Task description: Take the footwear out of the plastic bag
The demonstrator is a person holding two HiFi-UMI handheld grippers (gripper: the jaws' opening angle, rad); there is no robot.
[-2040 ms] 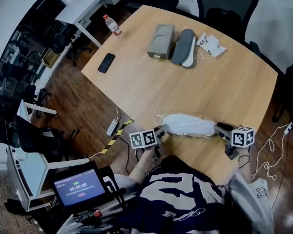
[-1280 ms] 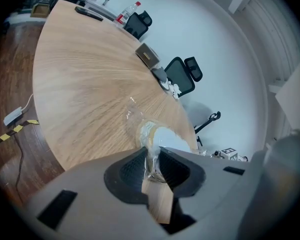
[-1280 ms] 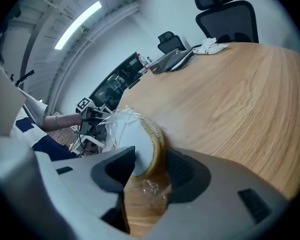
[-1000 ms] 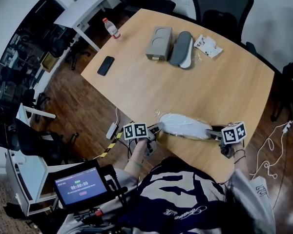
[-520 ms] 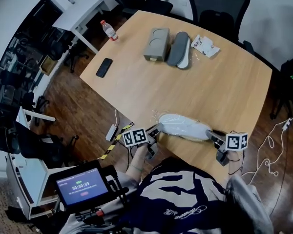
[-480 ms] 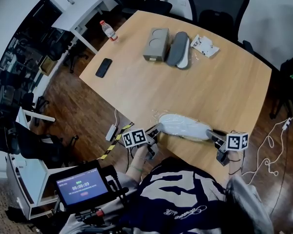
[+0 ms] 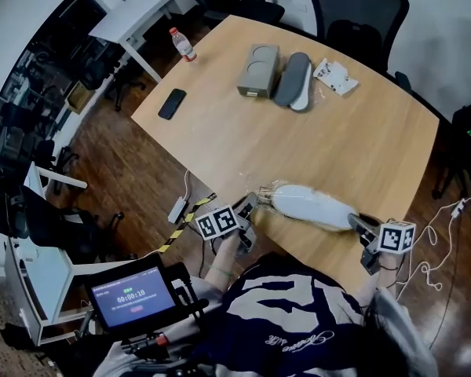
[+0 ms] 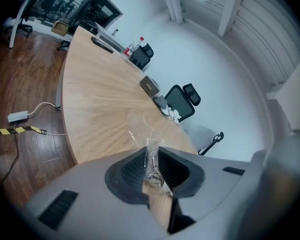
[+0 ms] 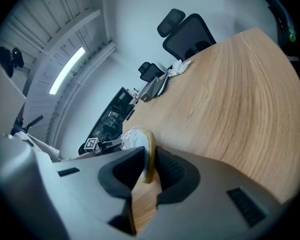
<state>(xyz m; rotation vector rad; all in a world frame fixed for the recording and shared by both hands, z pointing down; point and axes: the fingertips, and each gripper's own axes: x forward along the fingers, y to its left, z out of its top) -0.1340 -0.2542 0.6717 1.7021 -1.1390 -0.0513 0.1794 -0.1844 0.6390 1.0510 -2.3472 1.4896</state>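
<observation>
A white slipper (image 7: 312,205) in a clear plastic bag lies near the table's front edge. My left gripper (image 7: 251,206) is at its left end. In the left gripper view that gripper (image 8: 151,168) is shut on the bunched clear plastic (image 8: 150,153) of the bag. My right gripper (image 7: 359,222) is at the slipper's right end. In the right gripper view its jaws (image 9: 146,168) clamp the slipper's rim (image 9: 148,154), which stands on edge between the pads. The slipper's far end still shows wrapped in plastic (image 9: 129,136).
At the far side of the wooden table (image 7: 361,140) lie a grey box (image 7: 259,69), a second grey slipper (image 7: 294,78) and a crumpled empty bag (image 7: 336,75). A phone (image 7: 172,103) and a bottle (image 7: 182,43) are at the far left. Office chairs (image 7: 357,10) stand behind.
The right gripper has closed on the slipper's right end and shifted right and toward me. The slipper slid right with it. The left gripper keeps its hold on the bag.
</observation>
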